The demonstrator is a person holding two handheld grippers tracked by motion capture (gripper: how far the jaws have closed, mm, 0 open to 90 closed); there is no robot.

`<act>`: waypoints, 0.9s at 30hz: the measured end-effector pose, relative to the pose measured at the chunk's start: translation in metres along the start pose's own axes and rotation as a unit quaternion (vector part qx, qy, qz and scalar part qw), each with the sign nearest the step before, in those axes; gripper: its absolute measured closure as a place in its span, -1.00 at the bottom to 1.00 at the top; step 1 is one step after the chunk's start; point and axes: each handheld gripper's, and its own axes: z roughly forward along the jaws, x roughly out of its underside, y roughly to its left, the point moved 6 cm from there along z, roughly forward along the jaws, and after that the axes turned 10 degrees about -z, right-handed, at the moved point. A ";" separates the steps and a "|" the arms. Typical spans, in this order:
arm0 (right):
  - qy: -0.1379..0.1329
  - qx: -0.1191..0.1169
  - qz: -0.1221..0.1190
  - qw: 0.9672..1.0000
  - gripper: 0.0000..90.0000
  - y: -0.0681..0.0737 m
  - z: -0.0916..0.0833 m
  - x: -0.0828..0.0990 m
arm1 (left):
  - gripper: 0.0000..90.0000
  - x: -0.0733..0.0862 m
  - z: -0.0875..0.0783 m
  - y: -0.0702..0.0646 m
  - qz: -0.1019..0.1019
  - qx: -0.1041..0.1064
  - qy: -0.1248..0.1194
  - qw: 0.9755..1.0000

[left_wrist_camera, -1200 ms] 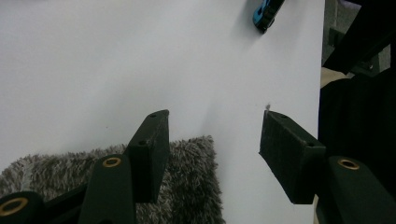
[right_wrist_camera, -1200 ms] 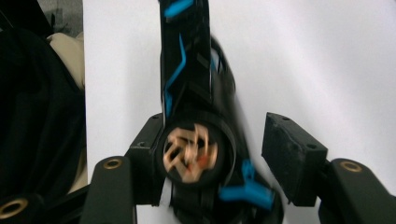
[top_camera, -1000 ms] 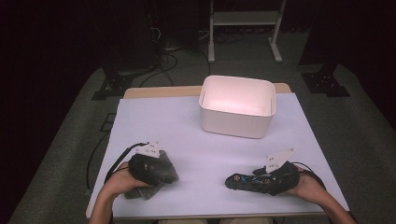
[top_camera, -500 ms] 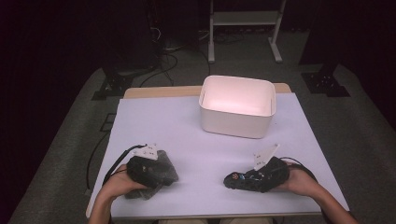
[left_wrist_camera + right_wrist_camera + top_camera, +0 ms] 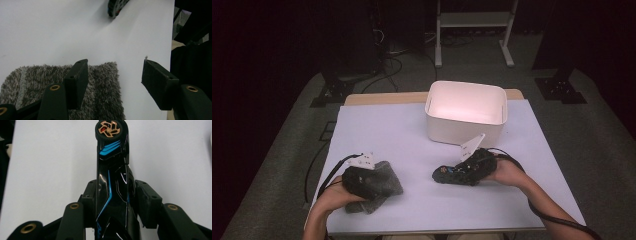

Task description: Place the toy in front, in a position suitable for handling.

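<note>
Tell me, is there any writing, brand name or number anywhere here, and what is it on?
No readable text anywhere.
Glossy black toy car with blue stripes, held in the right claw: stripes and a copper-spoked wheel, no letters.
Fuzzy grey cloth: no label showing.
White plastic bin: plain walls.
White tags on the claws: too small to tell whether they carry print.

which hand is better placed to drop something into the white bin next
Right. The right claw is already clamped on the toy car nearer the white bin; the left claw stands open over the grey cloth.
</note>
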 end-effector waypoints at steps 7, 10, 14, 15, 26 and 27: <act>-0.007 0.013 0.004 1.000 0.22 -0.003 0.013 0.000 | -0.17 0.002 -0.002 0.001 -0.007 0.000 -0.003 1.000; -0.015 -0.001 0.023 1.000 0.00 0.003 0.010 -0.001 | -0.18 0.002 -0.002 0.001 -0.006 0.005 -0.002 1.000; -0.019 -0.015 0.028 0.999 -0.13 0.011 0.007 -0.005 | -0.18 0.001 -0.001 -0.001 -0.004 0.008 -0.002 1.000; -0.020 -0.017 0.028 0.999 -0.14 0.012 0.007 -0.006 | -0.19 0.001 0.000 -0.002 -0.004 0.008 -0.002 1.000; 0.000 -0.006 0.012 1.000 -0.37 0.034 0.018 -0.002 | -0.21 0.004 -0.001 0.000 -0.009 0.006 -0.002 1.000; 0.000 0.004 0.008 1.000 -0.37 0.036 0.018 -0.002 | -0.22 0.005 -0.002 0.000 -0.008 0.006 -0.001 1.000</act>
